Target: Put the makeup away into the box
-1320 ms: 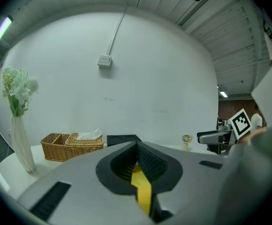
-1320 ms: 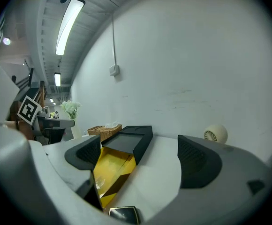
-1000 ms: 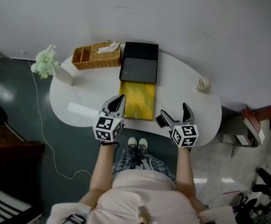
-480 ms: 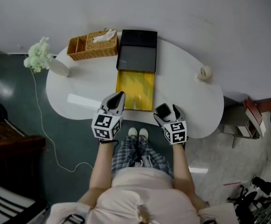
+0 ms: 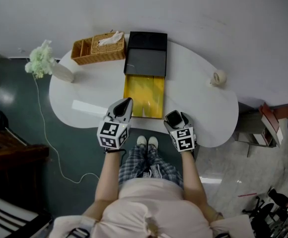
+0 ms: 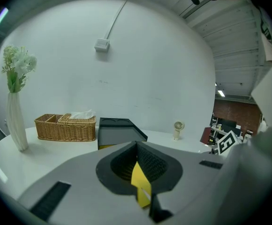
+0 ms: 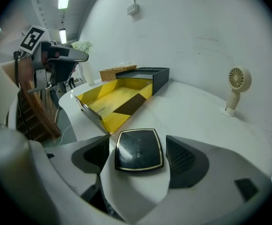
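Starting on the left, the left gripper [image 5: 128, 102] hangs over the near edge of the table [image 5: 84, 90]. Its jaws are pinched together on nothing, so it's just along for the ride right now. Next over is the box [image 5: 143, 94]: yellow tray pulled out toward the person and empty, with the black cover [image 5: 145, 58] behind it.

Right of that is the real action. The right gripper [image 5: 175, 116] is tipped down with a jaw on each side of the black compact [image 5: 173, 119], which lies flat on the table just right of the box's near corner. Those jaws have just been closing, but they aren't pinching yet.

To do this bit well, the person probably wants the compact centred and the pads low enough to catch its thin side edges, not ride up over the glossy lid. Then squeeze squarely and lift level before swinging left over the tray wall.

On the views:
- **Head view:** it gives the layout and the short hop to the tray, but the compact is only a dark patch there.
- **Right gripper view:** it shows the gold rim and a sliver of white table between the left pad and the compact.
- **Left gripper view:** it shows its own shut jaws and the wicker basket [image 6: 65, 127], with no compact at all.
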A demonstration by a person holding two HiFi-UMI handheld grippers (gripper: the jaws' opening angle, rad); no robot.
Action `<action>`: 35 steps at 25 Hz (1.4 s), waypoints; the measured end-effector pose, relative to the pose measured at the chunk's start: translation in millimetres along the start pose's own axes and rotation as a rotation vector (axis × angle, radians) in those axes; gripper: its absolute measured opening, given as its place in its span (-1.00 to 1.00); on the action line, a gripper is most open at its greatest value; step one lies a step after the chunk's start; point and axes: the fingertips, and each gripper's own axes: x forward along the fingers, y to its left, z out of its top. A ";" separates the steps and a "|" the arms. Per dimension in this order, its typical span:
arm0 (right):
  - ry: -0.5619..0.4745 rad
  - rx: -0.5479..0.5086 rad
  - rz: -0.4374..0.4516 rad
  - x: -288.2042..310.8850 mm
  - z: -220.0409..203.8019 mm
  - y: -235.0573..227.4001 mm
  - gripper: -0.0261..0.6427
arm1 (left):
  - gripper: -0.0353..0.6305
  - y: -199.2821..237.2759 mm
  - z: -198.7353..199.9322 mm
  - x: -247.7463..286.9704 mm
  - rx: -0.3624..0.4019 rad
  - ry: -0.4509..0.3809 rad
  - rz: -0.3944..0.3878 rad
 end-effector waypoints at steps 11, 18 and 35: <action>0.058 -0.013 -0.024 1.8 -9.7 -2.3 0.08 | -0.82 1.3 2.9 -0.2 0.003 -0.007 0.001; -0.003 0.010 -0.077 -8.3 5.0 -17.8 0.06 | -0.82 4.6 6.8 -4.0 -0.001 -0.021 0.016; -0.193 -0.071 -0.060 -19.5 130.4 -8.0 0.06 | -0.82 28.4 24.4 -10.4 -0.013 -0.064 0.056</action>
